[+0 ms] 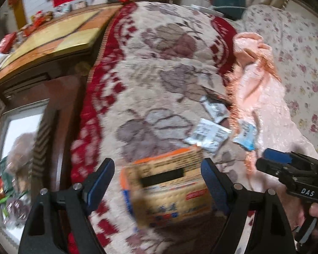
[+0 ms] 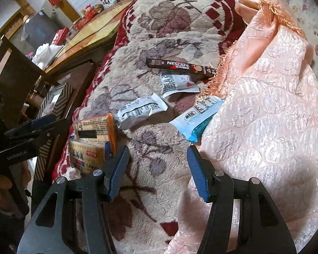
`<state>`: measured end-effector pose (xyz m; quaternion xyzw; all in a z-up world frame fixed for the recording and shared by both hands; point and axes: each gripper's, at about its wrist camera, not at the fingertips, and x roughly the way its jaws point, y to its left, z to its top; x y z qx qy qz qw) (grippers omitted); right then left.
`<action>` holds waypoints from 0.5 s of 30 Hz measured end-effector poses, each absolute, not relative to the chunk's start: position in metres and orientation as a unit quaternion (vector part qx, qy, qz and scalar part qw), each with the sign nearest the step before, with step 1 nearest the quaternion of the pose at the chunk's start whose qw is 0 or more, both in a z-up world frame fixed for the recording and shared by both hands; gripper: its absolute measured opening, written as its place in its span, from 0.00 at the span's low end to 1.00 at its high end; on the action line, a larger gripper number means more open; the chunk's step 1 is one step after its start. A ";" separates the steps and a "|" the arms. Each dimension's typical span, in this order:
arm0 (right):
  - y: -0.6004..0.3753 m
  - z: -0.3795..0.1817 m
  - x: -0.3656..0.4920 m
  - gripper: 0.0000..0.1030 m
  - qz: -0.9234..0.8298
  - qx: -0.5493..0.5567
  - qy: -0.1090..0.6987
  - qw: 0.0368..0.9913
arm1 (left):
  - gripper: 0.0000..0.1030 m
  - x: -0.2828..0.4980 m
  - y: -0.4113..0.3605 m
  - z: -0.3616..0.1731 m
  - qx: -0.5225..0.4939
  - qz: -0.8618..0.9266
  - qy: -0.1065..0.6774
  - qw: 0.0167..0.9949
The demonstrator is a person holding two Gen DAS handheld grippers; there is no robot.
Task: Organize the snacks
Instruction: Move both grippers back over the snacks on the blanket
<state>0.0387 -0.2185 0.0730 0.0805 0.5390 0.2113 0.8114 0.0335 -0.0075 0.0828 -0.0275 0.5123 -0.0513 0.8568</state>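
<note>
The left gripper (image 1: 156, 182) stood spread, gripping nothing, astride the orange-edged snack packet (image 1: 165, 188), seemingly light, crinkly and crushable, best pinched across its flat middle.

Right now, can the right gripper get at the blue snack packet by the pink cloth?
Probably yes: the right gripper is open and empty, and the blue snack packet lies exposed just ahead, its far edge tucked against the pink cloth.

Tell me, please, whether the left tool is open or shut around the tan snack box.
Open: the left tool straddles the tan snack box with orange edges, a gap showing beside its left finger.
</note>
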 end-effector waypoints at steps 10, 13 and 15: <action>-0.234 0.073 0.048 0.55 0.193 0.094 0.541 0.813 | 0.83 0.077 -0.058 0.057 0.000 -0.137 0.551 0.823; -0.243 0.070 0.051 0.55 0.184 0.105 0.543 0.812 | 0.83 0.092 -0.072 0.044 0.007 -0.151 0.569 0.808; -0.247 0.068 0.053 0.55 0.181 0.111 0.545 0.811 | 0.83 0.101 -0.078 0.037 0.012 -0.155 0.580 0.799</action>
